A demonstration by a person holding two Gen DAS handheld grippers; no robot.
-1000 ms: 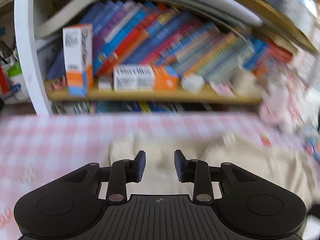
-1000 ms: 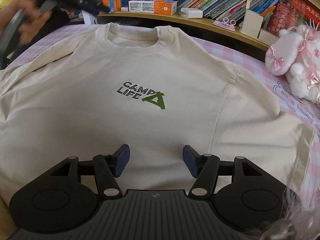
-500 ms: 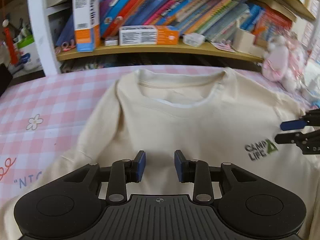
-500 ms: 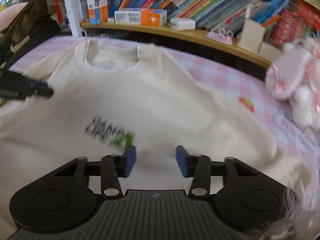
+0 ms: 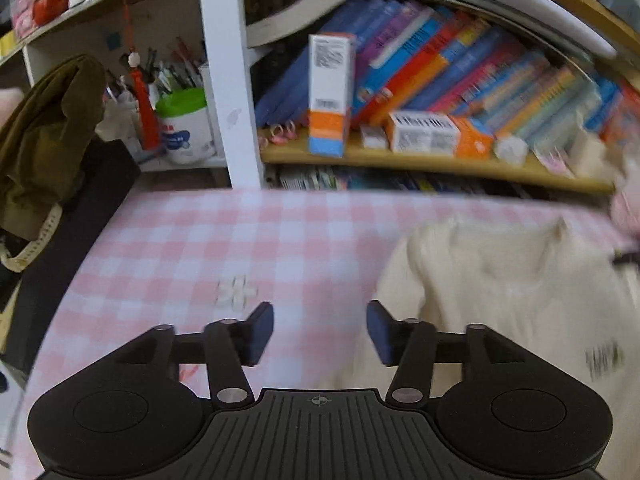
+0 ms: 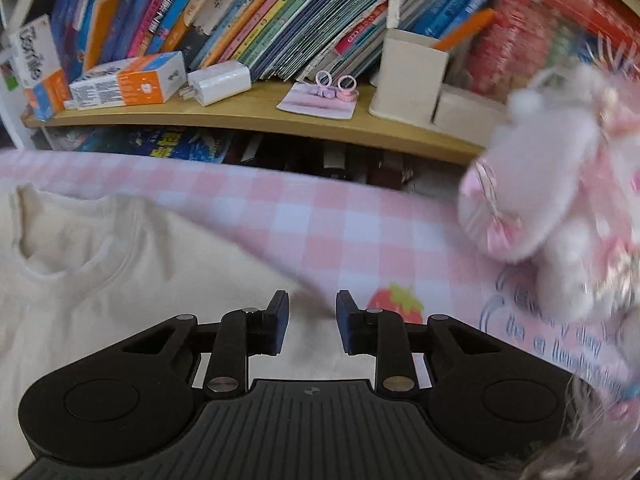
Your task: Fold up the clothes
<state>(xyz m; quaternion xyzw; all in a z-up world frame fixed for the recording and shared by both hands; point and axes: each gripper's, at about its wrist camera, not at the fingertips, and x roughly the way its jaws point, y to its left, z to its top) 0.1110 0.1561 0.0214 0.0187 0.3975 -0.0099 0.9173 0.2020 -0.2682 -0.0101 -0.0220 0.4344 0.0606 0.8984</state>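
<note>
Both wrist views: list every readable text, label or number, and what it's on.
"Usmile": upright white and orange carton on the wooden shelf, letters slanted, reading uncertain.
"day": pink checked tablecloth; the rest of that blue print is blurred.
Black print on the cream T-shirt: blurred, unreadable.
Lying white and orange box, barcodes, book spines: too small or blurred.

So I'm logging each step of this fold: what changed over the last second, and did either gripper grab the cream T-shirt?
Both grippers swung outward. The left gripper opened wider and now sits over the pink checked tablecloth, at the left edge of the cream T-shirt. The right gripper narrowed and reached the shirt's right shoulder edge. Neither holds anything. The shirt stayed flat.
</note>
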